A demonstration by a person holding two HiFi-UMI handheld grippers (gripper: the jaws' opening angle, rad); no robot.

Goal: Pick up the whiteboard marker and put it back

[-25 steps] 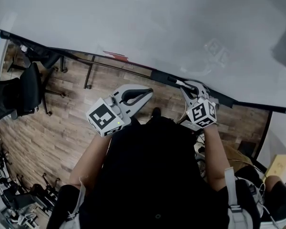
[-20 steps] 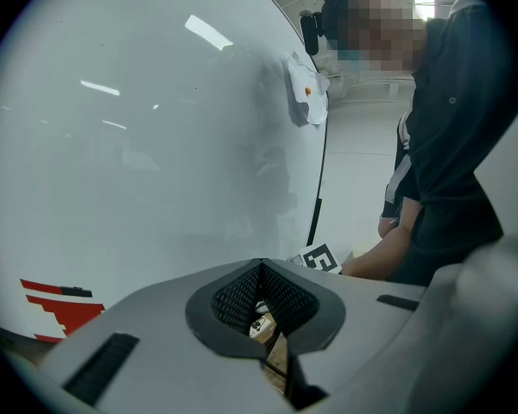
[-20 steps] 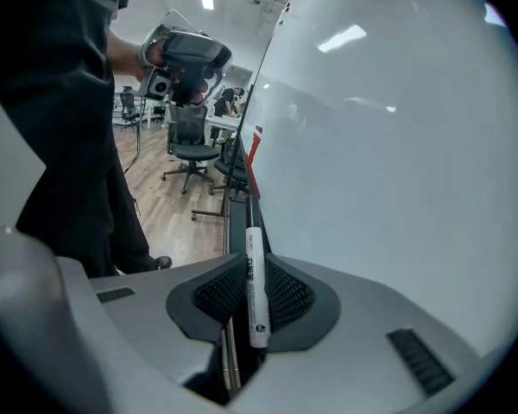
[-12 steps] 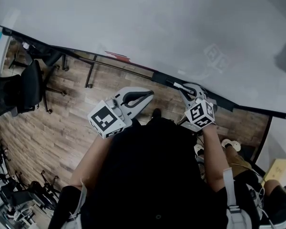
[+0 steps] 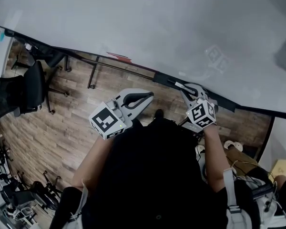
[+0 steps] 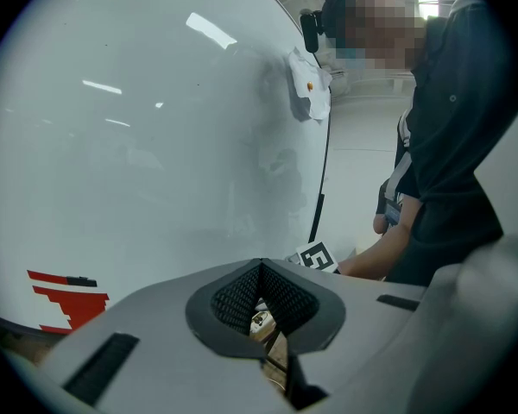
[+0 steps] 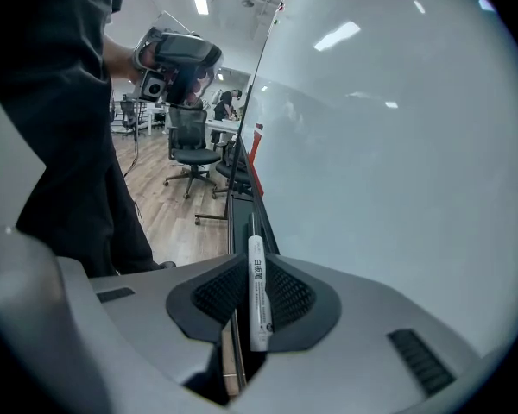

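Observation:
A white whiteboard marker [image 7: 257,304] with a dark tip is clamped between the pads of my right gripper [image 7: 252,270], which is shut on it. In the head view the marker [image 5: 179,84] pokes out of the right gripper [image 5: 186,88] toward the left, just above the dark tray rail [image 5: 133,72] along the bottom edge of the whiteboard [image 5: 148,23]. The marker lies roughly along the rail [image 7: 238,205]. My left gripper [image 5: 149,95] is held a little to the left, away from the rail. Its jaws [image 6: 261,267] are shut with nothing between them.
A red marking [image 5: 118,57] sits at the board's lower edge left of the grippers. Black office chairs [image 5: 24,87] stand on the wooden floor [image 5: 62,123] at the left. The person's dark-clothed body [image 5: 152,175] fills the lower middle. A white paper [image 6: 309,84] hangs on the board.
Almost nothing has moved. Both grippers keep their places by the tray rail with the marker still held; only the head view has drifted slightly.

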